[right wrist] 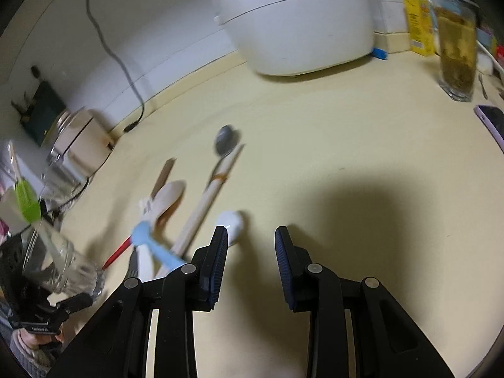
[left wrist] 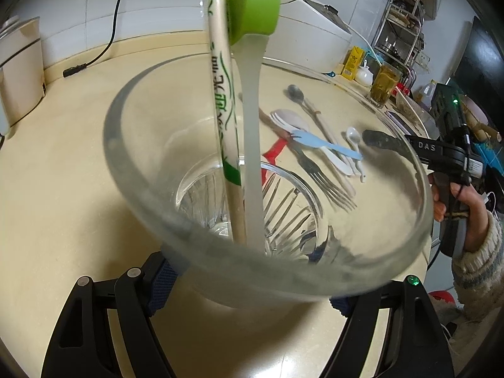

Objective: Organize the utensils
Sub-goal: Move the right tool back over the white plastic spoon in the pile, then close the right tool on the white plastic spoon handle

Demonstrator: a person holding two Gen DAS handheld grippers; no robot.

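Right gripper (right wrist: 251,252), jaws apart, sits just beside white spoon (right wrist: 231,222).

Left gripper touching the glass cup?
Touching. Left wrist view shows the left gripper with both blue pads against the glass cup, one pressed on each side.

The glass (left wrist: 267,189) is seen from directly above its rim at very close range by the left wrist view, while the countertop (right wrist: 346,157) is viewed obliquely from low above, both sharing the scattered utensils (left wrist: 315,145).
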